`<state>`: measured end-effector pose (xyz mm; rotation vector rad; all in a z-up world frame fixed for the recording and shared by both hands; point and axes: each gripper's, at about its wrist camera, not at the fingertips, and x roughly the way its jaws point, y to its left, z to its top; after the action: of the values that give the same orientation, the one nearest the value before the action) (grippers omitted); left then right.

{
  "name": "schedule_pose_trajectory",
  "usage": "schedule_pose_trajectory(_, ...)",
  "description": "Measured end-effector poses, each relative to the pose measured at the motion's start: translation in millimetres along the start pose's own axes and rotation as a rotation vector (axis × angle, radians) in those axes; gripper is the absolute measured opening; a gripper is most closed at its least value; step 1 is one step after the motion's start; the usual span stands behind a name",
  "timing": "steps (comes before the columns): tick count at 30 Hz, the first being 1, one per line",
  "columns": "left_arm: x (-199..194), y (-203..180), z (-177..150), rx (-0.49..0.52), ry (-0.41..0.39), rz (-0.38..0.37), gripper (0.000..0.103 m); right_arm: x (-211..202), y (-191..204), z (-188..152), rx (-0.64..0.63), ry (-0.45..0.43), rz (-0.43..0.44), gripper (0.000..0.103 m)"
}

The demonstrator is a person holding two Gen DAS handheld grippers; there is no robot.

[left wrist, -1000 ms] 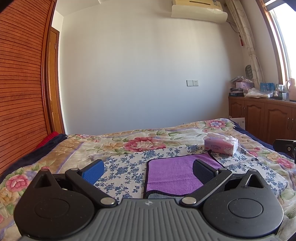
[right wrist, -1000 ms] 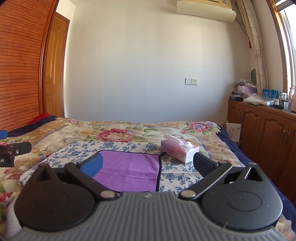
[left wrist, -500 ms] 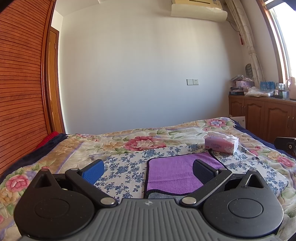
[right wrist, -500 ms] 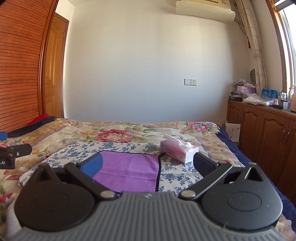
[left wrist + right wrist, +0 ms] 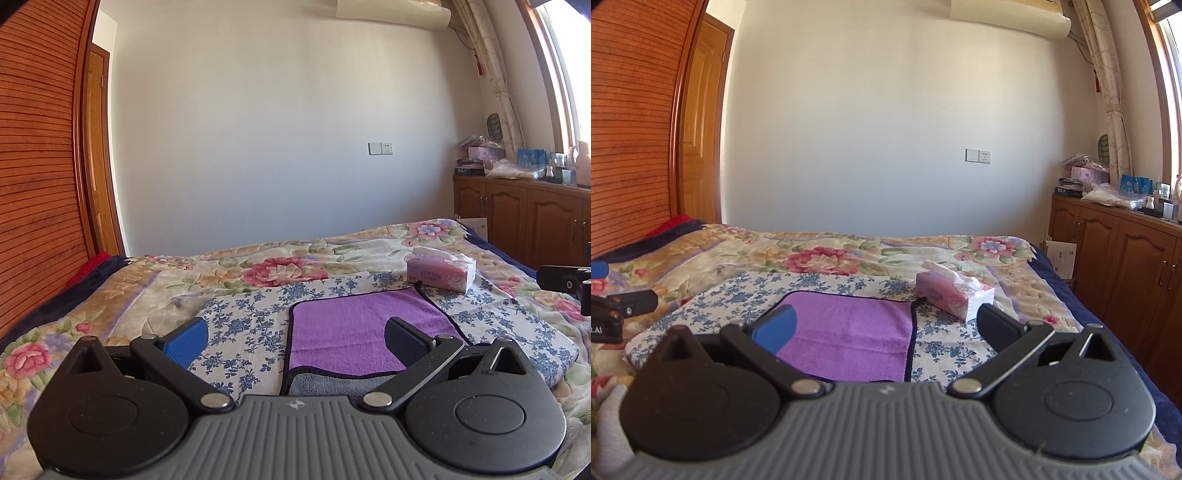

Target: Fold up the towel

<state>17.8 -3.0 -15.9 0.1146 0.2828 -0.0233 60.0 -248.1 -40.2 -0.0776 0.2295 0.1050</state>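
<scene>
A purple towel (image 5: 347,332) with a dark edge lies flat on a blue-flowered cloth on the bed, its grey underside showing at the near edge. It also shows in the right wrist view (image 5: 849,339). My left gripper (image 5: 295,338) is open and empty, hovering above the towel's near left corner. My right gripper (image 5: 886,326) is open and empty, above the towel's near right side. Neither touches the towel.
A pink tissue box (image 5: 441,275) sits on the bed just beyond the towel's far right corner (image 5: 955,295). The floral bedspread (image 5: 258,269) spreads around. Wooden cabinets (image 5: 1119,258) stand to the right, a slatted wooden wardrobe (image 5: 37,166) to the left.
Both grippers have tilted slightly, so the scene sits a little lower in the views. The towel and tissue box have not moved.
</scene>
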Motion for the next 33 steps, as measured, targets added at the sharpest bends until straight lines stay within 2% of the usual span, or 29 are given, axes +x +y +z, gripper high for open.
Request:
schedule_pose_trajectory(21,53.9,8.3,-6.5,-0.008,0.115,-0.005,0.103,48.6,0.8,-5.2,-0.025,0.117,0.039,0.103)
schedule_pose_trajectory(33,85.6,13.8,-11.0,-0.022,0.189,-0.042,0.103,79.8,1.8,-10.0,-0.059,0.21,0.07,0.103)
